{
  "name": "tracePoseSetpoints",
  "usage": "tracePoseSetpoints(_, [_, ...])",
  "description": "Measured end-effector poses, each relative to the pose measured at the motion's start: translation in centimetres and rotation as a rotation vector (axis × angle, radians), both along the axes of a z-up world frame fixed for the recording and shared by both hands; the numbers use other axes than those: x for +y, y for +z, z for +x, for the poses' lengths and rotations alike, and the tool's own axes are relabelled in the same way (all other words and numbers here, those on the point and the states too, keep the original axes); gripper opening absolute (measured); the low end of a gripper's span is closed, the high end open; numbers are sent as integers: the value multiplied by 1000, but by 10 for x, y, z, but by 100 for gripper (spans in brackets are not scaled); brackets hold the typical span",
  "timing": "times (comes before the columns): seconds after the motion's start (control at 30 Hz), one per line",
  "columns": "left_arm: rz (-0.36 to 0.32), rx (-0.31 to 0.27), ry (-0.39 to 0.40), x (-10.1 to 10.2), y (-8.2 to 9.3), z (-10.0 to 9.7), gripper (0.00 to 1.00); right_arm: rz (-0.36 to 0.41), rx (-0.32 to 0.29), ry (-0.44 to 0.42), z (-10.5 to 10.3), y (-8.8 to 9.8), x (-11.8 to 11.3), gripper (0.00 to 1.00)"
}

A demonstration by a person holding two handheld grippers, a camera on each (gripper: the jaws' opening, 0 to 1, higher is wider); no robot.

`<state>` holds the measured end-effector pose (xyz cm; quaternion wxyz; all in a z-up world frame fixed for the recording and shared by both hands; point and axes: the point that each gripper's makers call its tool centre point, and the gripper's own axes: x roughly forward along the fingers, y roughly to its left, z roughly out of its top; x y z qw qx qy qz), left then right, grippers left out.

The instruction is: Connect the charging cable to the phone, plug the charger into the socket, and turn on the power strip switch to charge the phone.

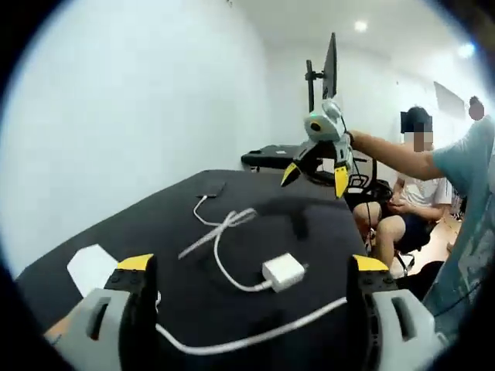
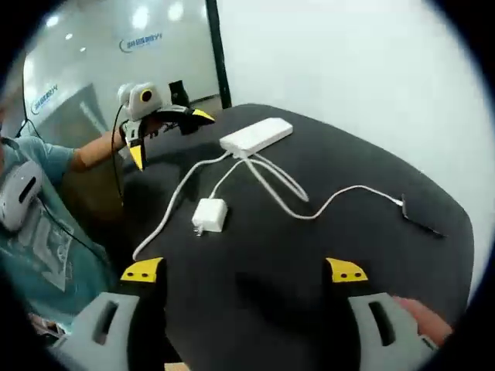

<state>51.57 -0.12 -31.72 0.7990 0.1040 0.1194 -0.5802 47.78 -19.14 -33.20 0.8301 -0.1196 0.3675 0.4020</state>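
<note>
A black table [image 1: 325,232] carries a white charger [image 1: 283,271], whose thin white cable [image 1: 224,226] loops off to a dark phone [image 1: 210,188] at the far side. The cable's end lies at the phone's edge; I cannot tell if it is plugged in. A white power strip [image 1: 91,267] sits at the left, its thick cord [image 1: 255,334] crossing the front. My left gripper [image 1: 252,267] is open, hovering short of the charger. My right gripper [image 2: 244,272] is open above the table [image 2: 371,255], facing the charger [image 2: 209,214], power strip [image 2: 257,136] and phone [image 2: 421,220]. Neither holds anything.
Each gripper shows in the other's view: the right gripper [image 1: 315,176] over the far table edge, the left gripper [image 2: 170,137] near the power strip end. A seated person [image 1: 406,209] and a monitor on a stand [image 1: 331,68] are behind the table. White walls are close by.
</note>
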Motion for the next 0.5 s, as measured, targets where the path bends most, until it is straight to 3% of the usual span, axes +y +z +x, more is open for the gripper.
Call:
tracePoseSetpoints(0.33, [9,50,22,28,-35,-21,94,-152,121,60,-4,-15,84,72])
tracePoseSetpoints(0.5, [13,54,28,35,-44,-29,92,-217,214,67,2,-36,105,65])
